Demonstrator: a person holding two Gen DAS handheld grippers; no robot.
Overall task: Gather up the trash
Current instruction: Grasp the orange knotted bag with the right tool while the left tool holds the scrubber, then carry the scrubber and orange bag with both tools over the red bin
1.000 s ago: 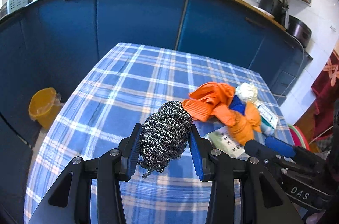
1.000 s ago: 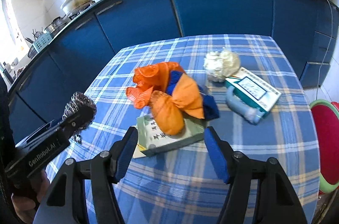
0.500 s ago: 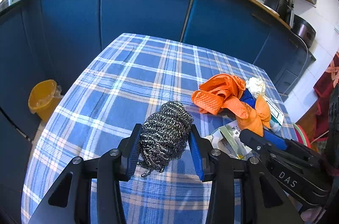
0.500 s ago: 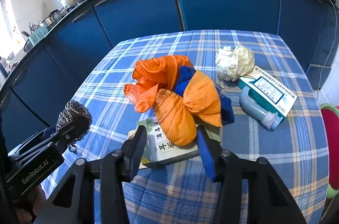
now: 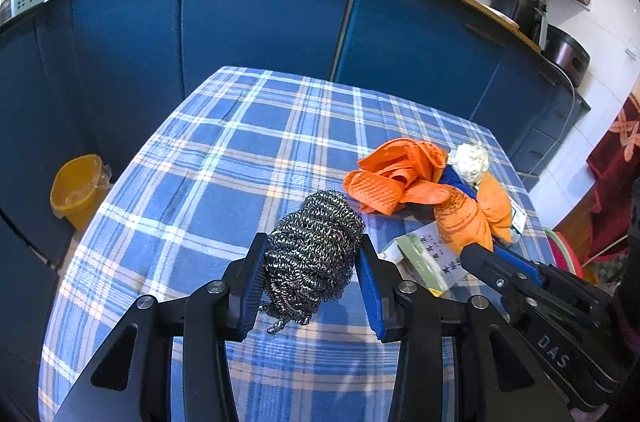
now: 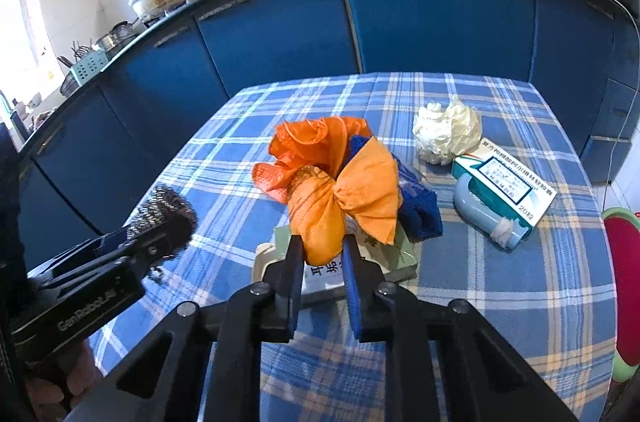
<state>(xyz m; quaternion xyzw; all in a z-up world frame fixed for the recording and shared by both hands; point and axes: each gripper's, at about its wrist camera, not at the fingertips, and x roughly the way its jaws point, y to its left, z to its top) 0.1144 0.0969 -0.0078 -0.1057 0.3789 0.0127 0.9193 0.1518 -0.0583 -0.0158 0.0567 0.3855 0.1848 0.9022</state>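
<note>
Closing in just now, the right gripper (image 6: 322, 254) pinches the near end of the orange glove (image 6: 320, 218), whose long axis runs away from the jaws toward the blue cupboards; its far cuff folds over a blue cloth (image 6: 420, 210). A printed box (image 6: 380, 254) lies half hidden beneath. The left gripper (image 5: 310, 262) clamps a steel scourer (image 5: 314, 250), held above the checked tablecloth (image 5: 240, 150).
</note>
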